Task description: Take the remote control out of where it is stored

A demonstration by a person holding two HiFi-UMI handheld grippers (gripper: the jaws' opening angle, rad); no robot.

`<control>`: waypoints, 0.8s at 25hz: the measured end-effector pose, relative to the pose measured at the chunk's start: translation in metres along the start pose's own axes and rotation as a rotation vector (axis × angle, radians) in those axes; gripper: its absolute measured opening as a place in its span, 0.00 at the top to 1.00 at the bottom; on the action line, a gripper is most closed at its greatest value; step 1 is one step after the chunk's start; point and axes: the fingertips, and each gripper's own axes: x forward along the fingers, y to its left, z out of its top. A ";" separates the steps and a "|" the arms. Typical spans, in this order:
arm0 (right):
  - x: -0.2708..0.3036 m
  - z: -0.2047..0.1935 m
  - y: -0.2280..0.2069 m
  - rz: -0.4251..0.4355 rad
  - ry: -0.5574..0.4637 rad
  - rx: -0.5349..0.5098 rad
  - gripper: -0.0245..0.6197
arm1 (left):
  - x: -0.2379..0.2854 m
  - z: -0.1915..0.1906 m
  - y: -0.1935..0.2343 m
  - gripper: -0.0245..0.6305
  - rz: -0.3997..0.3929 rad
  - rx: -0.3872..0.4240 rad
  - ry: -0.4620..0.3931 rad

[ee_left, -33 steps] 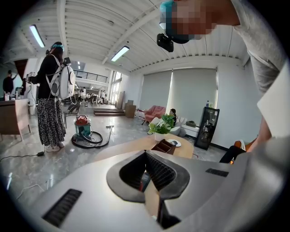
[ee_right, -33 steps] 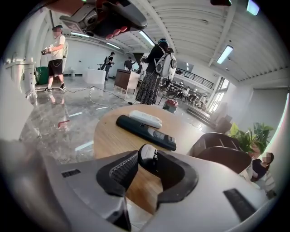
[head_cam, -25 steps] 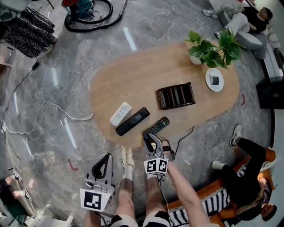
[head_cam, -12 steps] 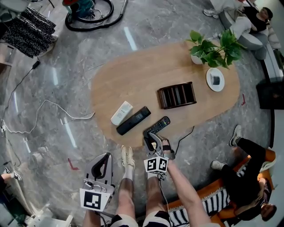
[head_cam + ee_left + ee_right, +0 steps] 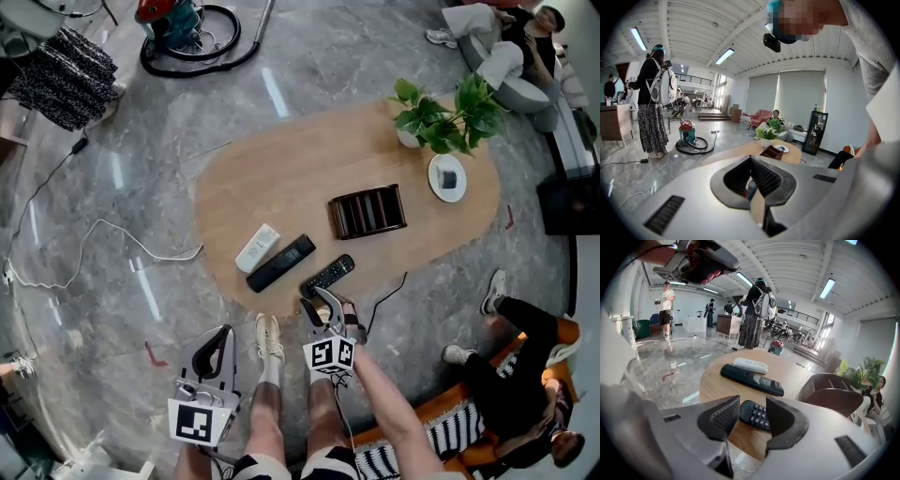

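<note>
A grey marble floor (image 5: 112, 187) and an oval wooden table (image 5: 272, 178) are shown in the head view. The small black remote (image 5: 328, 275) lies at the table's near edge, outside the dark holder (image 5: 367, 212). The right gripper (image 5: 315, 300) is just behind it, and the left gripper (image 5: 223, 332) is off the table. In the left gripper view the jaws are seen together, the table mostly hidden. In the right gripper view the jaws have just been opening and stand apart. The remote's near end is seen between them, unclamped, its tip hidden.
</note>
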 end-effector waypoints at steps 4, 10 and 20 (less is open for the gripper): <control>-0.020 0.021 -0.020 -0.001 -0.012 0.112 0.71 | 0.001 0.014 -0.004 0.96 -0.011 0.000 0.003; -0.061 0.065 -0.068 -0.065 -0.096 0.258 0.79 | 0.010 0.053 -0.013 0.96 -0.028 0.008 -0.046; -0.124 0.141 -0.129 -0.153 -0.219 0.341 0.95 | 0.003 0.123 -0.029 0.96 -0.065 0.045 -0.083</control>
